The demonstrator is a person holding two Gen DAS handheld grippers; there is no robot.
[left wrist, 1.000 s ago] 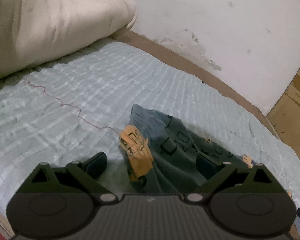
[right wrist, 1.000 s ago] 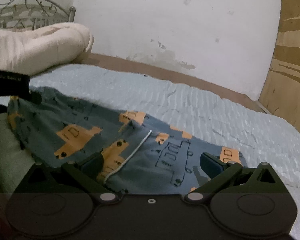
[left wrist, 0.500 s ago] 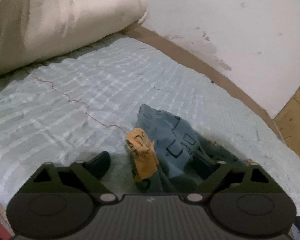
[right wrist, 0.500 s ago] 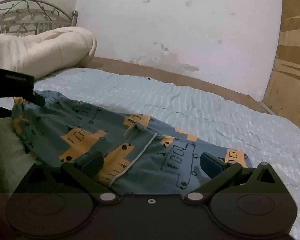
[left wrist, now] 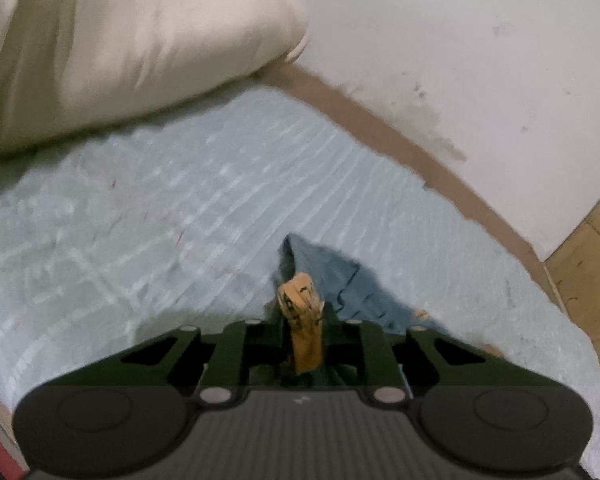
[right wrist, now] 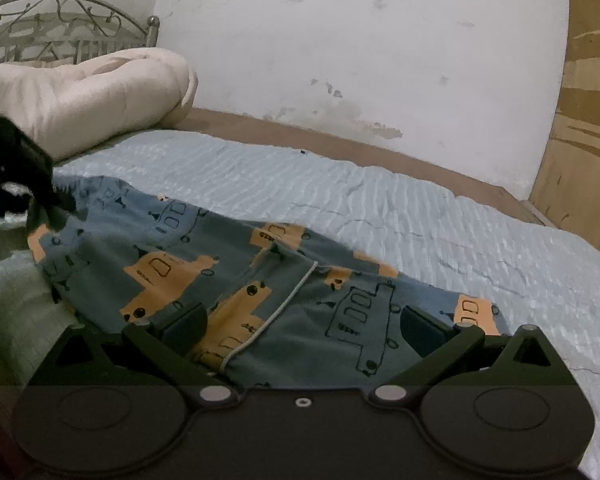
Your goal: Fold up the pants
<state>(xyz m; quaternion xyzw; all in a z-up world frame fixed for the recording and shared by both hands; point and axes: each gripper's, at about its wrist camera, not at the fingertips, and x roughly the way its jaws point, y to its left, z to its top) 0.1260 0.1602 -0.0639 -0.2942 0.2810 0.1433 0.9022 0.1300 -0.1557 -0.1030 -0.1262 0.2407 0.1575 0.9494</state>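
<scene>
Blue-grey pants (right wrist: 228, 264) with orange truck prints and a white drawstring lie spread on the pale blue bedspread (right wrist: 440, 220). My left gripper (left wrist: 303, 320) is shut on a bunched end of the pants (left wrist: 332, 280), an orange patch pinched between its jaws. It shows at the left edge of the right wrist view (right wrist: 24, 176), lifting that end. My right gripper (right wrist: 300, 324) is open, its fingers straddling the near part of the pants without holding them.
A rolled cream duvet (right wrist: 84, 96) lies at the head of the bed below a metal headboard (right wrist: 60, 24). A brown bed frame (right wrist: 340, 140) runs along the stained white wall. A wooden panel (right wrist: 580, 120) stands at the right.
My left gripper has closed from open onto the end of the pants and pulled it up. The right gripper stays open and has barely moved.
</scene>
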